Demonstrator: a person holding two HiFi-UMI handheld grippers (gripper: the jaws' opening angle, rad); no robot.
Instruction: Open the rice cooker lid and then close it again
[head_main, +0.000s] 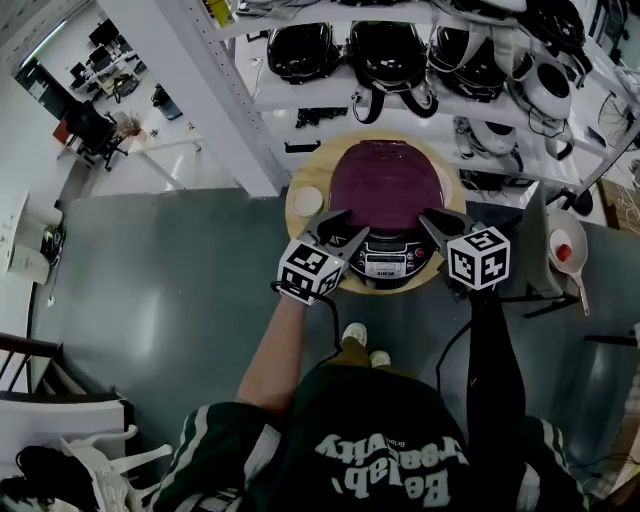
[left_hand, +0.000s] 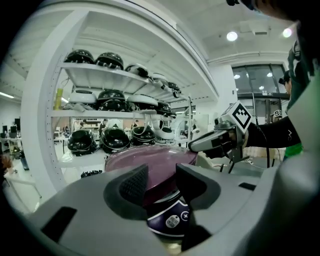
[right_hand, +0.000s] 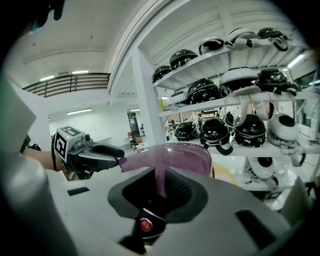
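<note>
The rice cooker, with its purple lid (head_main: 385, 185) and dark control panel (head_main: 385, 263), stands on a round wooden table (head_main: 300, 172). Both grippers reach the lid's front edge, one at each side of the panel. My left gripper (head_main: 335, 222) is at the front left; in the left gripper view (left_hand: 162, 182) its jaws stand apart with the lid's rim (left_hand: 150, 162) between them. My right gripper (head_main: 432, 222) is at the front right; in the right gripper view (right_hand: 161, 187) its jaws are drawn close on a thin strip of the lid (right_hand: 172, 160).
A small white disc (head_main: 308, 200) lies on the table's left side. White shelves with several black helmets (head_main: 390, 50) stand just behind the table. A white bowl (head_main: 563, 250) sits on a stand at the right. Grey floor surrounds the table.
</note>
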